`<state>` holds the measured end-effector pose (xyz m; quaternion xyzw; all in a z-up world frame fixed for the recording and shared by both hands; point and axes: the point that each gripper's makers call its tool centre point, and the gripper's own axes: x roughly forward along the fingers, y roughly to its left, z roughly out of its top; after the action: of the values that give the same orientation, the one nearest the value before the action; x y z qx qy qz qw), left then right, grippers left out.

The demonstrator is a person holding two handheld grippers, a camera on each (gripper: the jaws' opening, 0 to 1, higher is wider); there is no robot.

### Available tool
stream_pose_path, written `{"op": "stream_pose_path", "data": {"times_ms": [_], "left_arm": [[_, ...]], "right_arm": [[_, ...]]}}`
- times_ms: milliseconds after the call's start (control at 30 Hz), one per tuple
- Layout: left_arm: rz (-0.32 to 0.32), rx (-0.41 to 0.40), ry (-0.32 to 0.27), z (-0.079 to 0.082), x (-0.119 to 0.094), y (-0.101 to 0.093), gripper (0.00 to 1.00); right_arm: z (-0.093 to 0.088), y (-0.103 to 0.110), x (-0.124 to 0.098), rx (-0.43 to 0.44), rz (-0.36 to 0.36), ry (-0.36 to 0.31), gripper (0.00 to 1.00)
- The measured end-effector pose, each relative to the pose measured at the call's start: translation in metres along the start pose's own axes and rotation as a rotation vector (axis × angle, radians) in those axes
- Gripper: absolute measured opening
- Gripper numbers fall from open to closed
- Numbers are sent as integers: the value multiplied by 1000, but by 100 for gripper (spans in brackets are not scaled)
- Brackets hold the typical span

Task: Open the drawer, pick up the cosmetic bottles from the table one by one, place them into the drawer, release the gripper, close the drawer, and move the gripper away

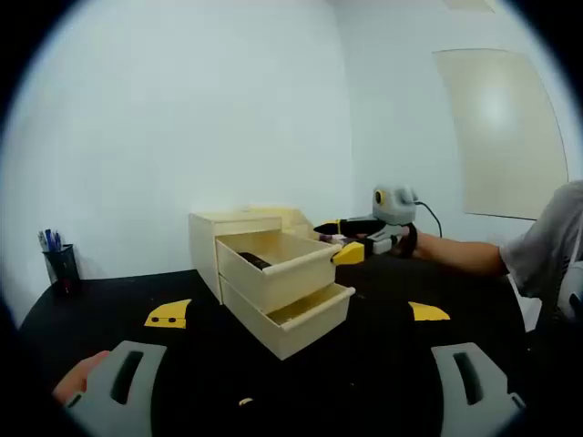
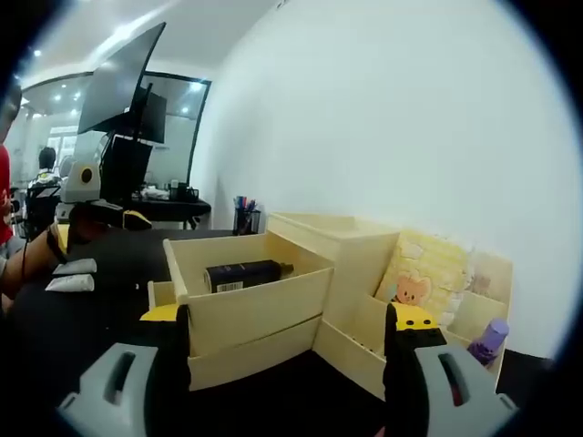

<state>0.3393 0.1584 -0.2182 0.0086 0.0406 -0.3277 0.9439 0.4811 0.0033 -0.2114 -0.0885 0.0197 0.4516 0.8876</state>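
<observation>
The right tongs (image 2: 287, 364) are standing spread, nothing between them, straddling the front of the upper drawer (image 2: 250, 305) so that the drawer's front panel is sitting squarely between the two jaws. In the left gripper view the right tongs (image 1: 351, 248) are showing at the far corner of that pulled-out upper drawer (image 1: 278, 264). The left tongs (image 1: 296, 391) are also spread and empty, hanging low over the black surface (image 1: 383, 364), well apart from the wooden drawer unit (image 1: 237, 232).

One dark cosmetic bottle (image 2: 246, 273) is lying on its side inside the open upper drawer, so that placement looks done. The lower drawer (image 1: 301, 319) is also standing pulled out. A purple bottle (image 2: 492, 339) is standing in a side compartment near a bear-printed card (image 2: 414, 287); whether it belongs to the task is unclear.

If closing is the step in hand, the right tongs should be meeting the front panel flat and centred, then pushing straight along the drawer's runners, since an off-centre shove is likely to skew the light wooden box or slide the whole unit. Steadying the unit with the left tongs could help. The bottle may roll, so a slow push is wiser.
</observation>
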Motion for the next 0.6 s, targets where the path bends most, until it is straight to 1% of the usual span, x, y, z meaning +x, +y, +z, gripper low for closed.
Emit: {"op": "stream_pose_path", "data": {"times_ms": [100,400,467,600], "left_arm": [[1,1,2,0,0,1,87],[2,3,2,0,-1,2,87],[2,3,2,1,-2,5,87],[1,4,5,1,-1,5,87]], "right_arm": [[1,-1,3,13,-5,-6,82],[4,-12,11,22,-17,-9,82],[4,-17,12,26,-25,-10,81],[2,-23,14,34,-39,-8,81]]}}
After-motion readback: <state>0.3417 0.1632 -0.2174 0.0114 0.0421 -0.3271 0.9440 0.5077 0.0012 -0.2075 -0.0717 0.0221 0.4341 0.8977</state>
